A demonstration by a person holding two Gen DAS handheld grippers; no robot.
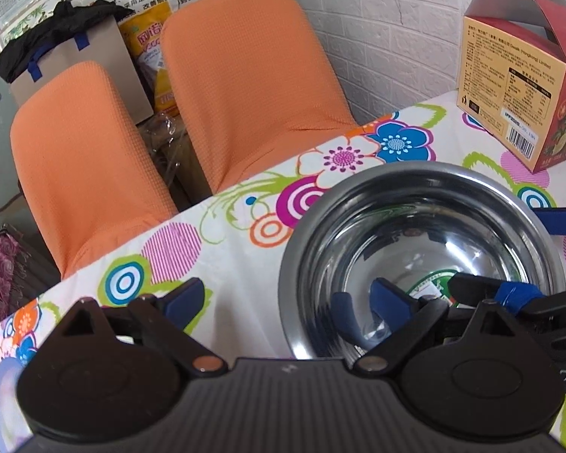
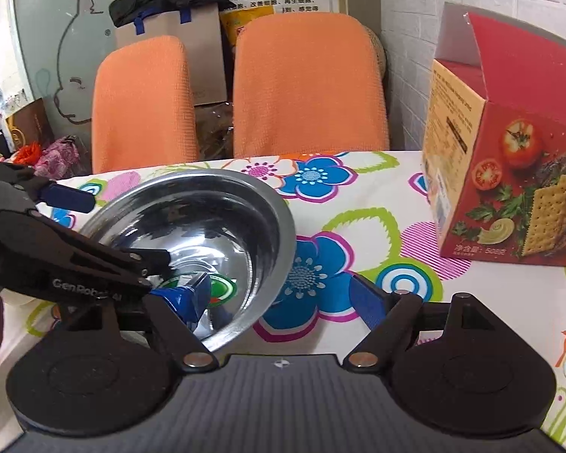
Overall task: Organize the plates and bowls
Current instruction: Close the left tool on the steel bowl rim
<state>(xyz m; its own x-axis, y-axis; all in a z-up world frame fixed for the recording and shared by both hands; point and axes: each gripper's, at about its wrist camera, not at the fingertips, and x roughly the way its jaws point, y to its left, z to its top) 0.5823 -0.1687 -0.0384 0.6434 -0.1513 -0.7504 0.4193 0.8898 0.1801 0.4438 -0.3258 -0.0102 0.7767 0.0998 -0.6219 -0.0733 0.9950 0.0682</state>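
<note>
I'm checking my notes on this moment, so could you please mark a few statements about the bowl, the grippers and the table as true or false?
1. A steel bowl stands upright on the flowered tablecloth. True.
2. The bowl is full of rice. False: it holds no food, only reflections and gripper fingers.
3. The left gripper straddles the bowl's rim, one finger inside and one outside. True.
4. The right gripper is clamped shut on a plate. False: its jaws stand apart across the bowl's rim, and no plate is visible.
5. A red cracker box stands on the table. True.
6. The two chairs behind the table have blue covers. False: they are orange.
</note>
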